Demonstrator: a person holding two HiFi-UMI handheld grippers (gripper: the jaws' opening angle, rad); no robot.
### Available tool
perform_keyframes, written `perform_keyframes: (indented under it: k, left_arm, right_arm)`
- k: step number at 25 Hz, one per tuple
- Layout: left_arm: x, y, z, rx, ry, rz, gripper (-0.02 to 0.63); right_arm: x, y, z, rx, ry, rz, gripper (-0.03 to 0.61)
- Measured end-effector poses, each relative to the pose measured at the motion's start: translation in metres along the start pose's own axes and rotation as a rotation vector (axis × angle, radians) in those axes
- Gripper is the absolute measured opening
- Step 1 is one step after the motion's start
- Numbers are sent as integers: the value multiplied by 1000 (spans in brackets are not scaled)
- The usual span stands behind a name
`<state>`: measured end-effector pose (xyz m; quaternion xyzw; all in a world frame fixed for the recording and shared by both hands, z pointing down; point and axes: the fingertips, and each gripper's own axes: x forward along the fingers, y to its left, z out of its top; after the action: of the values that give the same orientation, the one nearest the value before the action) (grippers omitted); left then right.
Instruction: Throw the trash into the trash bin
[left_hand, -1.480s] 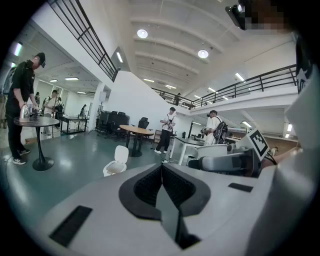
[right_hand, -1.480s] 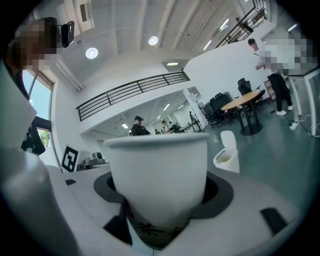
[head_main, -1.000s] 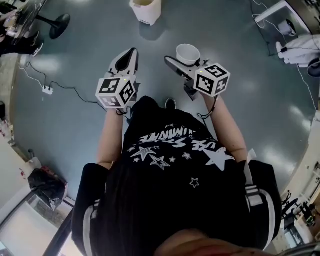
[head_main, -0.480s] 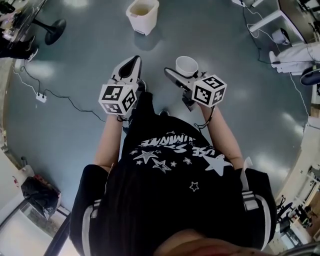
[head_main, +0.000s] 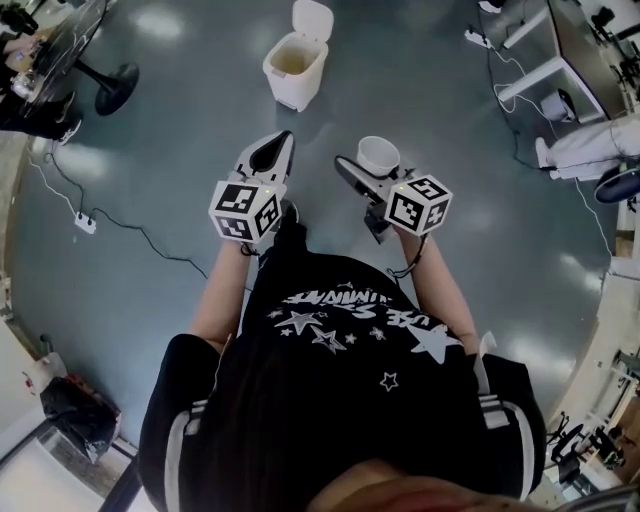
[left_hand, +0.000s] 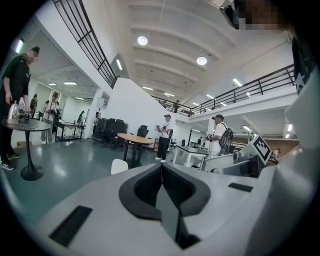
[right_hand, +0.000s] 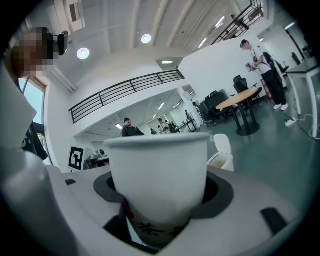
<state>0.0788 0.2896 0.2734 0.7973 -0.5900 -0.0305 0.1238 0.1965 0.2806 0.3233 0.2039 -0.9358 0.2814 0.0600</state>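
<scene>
My right gripper (head_main: 362, 165) is shut on a white paper cup (head_main: 378, 155), held upright, which fills the middle of the right gripper view as the cup (right_hand: 159, 170). My left gripper (head_main: 272, 153) is shut with nothing in it; its dark pads meet in the left gripper view (left_hand: 162, 175). A white trash bin (head_main: 296, 66) with its lid flipped up stands on the floor ahead of both grippers, a little to the left. The bin (right_hand: 222, 154) shows past the cup on its right, and its lid (left_hand: 119, 165) peeks over the left gripper.
A round table on a black pedestal (head_main: 110, 75) stands at the far left, with a power strip and cable (head_main: 85, 222) on the grey floor. Desks and cables (head_main: 540, 60) are at the upper right. People stand by tables (left_hand: 163, 137) in the distance.
The trash bin has slid down into fuller view, its lid now showing, as the person and both grippers moved toward it. The cup stays in the right gripper.
</scene>
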Motion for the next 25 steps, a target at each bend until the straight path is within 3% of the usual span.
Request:
perform_keyframes:
  k: [10,17,25]
  left_arm:
    - [46,68,24,-23,12,-17,12]
    - [58,79,26,-27,27,-44,12]
    - [80,141,45,-37,28,-78,12]
  right_arm:
    - [76,-23,47,-6,6,-4,336]
    - [94,-29,53,12,5,-19,336]
    - [166,-33,71,14,24,-46,336]
